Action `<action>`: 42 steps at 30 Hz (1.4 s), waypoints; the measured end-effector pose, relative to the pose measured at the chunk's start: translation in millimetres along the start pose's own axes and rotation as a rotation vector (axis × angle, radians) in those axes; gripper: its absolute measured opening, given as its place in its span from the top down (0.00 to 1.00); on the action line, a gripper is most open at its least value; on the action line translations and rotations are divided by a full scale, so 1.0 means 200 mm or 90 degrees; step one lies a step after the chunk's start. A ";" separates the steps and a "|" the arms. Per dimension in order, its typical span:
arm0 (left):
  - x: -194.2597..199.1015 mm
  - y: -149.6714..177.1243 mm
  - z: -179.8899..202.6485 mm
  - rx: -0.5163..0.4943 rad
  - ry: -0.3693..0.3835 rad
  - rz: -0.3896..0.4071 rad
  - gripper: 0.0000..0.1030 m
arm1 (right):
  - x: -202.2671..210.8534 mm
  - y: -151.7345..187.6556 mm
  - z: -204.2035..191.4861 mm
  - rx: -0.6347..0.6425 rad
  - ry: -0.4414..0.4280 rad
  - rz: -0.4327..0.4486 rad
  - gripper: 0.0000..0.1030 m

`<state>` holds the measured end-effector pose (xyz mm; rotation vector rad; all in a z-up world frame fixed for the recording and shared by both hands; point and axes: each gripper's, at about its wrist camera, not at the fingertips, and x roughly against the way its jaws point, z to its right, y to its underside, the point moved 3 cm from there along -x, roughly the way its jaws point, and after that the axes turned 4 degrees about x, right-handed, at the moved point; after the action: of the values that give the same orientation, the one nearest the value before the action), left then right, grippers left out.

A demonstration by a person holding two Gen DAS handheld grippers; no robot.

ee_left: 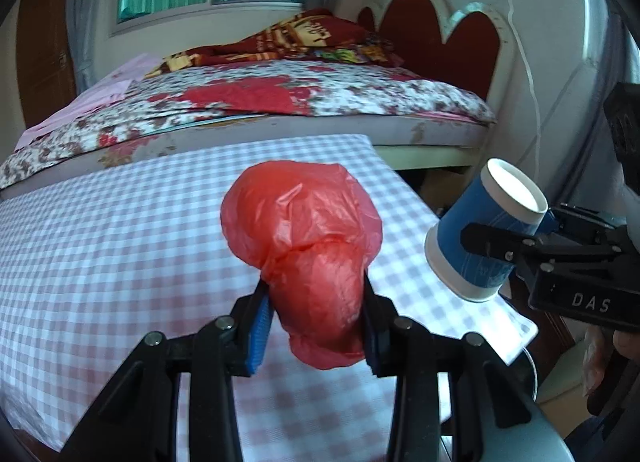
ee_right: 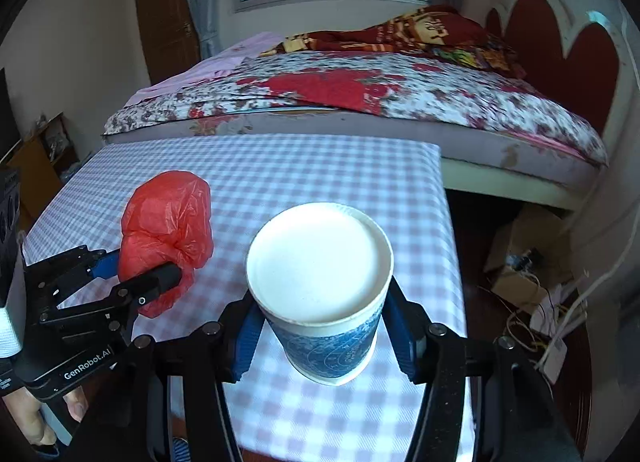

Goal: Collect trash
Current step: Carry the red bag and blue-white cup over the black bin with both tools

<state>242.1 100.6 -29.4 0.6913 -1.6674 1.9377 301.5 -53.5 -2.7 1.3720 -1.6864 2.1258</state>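
Fingers of the left gripper (ee_left: 318, 326) are clamped on a crumpled red plastic bag (ee_left: 308, 246), whose bulk balloons out past the blue pads. Fingers of the right gripper (ee_right: 322, 332) are pressed against both sides of a blue-and-white paper cup (ee_right: 320, 282), pinned between the pads with its white mouth turned toward the camera. Below and beyond both pairs of fingers spreads a table under a checked cloth (ee_right: 280, 173). Farther past the fingertips stands a bed (ee_right: 400, 101) with a floral cover, and right of the right fingers, on the floor, a cardboard box (ee_right: 524, 250) with tangled cables.
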 end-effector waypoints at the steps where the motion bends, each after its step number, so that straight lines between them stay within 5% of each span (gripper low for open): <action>1: 0.01 0.01 0.03 -0.002 0.009 -0.001 0.62 | 0.03 0.03 0.03 -0.009 0.004 0.001 0.44; 20: 0.06 0.30 0.63 -0.067 0.122 -0.036 0.62 | 0.45 0.57 0.46 -0.111 0.067 0.015 0.44; 42: -0.06 0.71 1.24 -0.174 0.231 -0.149 0.62 | 0.56 1.22 0.88 -0.253 0.116 -0.046 0.44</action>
<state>174.3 -164.9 -111.5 0.3818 -1.5098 1.5274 196.6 -339.3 -107.0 1.0738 -1.8245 1.6952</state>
